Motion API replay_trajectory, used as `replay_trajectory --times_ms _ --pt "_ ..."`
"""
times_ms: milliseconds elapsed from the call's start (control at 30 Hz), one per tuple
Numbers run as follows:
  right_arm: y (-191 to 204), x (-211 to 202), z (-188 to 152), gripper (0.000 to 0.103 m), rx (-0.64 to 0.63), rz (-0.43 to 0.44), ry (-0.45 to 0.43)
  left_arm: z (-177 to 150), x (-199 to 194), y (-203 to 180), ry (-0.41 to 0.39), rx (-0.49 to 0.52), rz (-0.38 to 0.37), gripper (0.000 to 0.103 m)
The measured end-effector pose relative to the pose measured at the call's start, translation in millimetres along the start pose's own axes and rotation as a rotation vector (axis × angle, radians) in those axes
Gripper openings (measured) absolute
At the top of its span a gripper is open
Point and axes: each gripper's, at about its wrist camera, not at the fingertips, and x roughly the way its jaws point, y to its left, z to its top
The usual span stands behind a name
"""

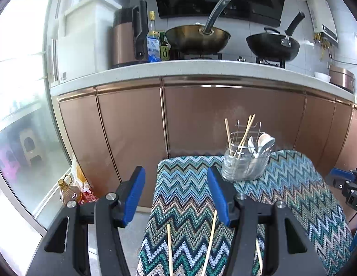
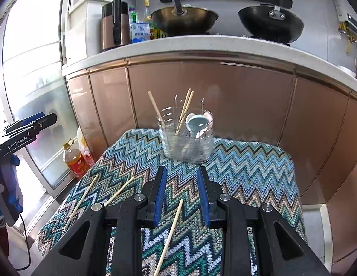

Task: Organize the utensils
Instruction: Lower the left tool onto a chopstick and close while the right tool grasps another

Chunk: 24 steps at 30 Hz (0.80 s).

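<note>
Each view is taken from just behind a claw, tilted downward over the zigzag-patterned cloth (image 1: 192, 197) toward the copper cabinet fronts (image 2: 201, 96). The left view is set further left. Shared by both are the utensil holder (image 1: 245, 161), the loose chopsticks (image 2: 169, 234), the counter (image 1: 201, 69) and two woks.

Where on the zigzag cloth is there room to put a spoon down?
Free: the right side of the zigzag cloth, right of the right gripper. Crowded: the far edge with the utensil holder, and the near-left, where loose chopsticks lie.
</note>
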Motion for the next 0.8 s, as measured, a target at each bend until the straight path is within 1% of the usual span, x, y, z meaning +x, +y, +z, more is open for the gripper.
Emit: replay_trajectory --times_ms 200,333,567,633,700,800 --pt "6.2 14.5 -4.8 0.027 -0.023 0.028 0.045 -10.0 15.3 -5.2 0.063 0.018 -0.006 0.054" --pt "3.7 23.2 -9.7 0.027 -0.022 0.034 0.073 -15.0 26.8 -12.8 0.103 0.032 -0.024 0.054" --pt "-4.2 44.4 -25.9 0.027 -0.021 0.044 0.152 -26.3 52.7 -28.4 0.171 0.051 -0.049 0.054" --pt "-7.6 52.1 -30.0 0.027 -0.013 0.055 0.183 -30.4 62.5 -32.5 0.207 0.054 -0.07 0.054" --pt "-12.6 61.6 -33.3 0.027 0.005 0.074 0.22 -36.4 76.3 -33.9 0.273 0.041 -0.114 0.054" --pt "-19.0 76.8 -37.4 0.027 0.032 0.106 0.284 -48.8 102.3 -36.8 0.421 0.032 -0.211 0.054"
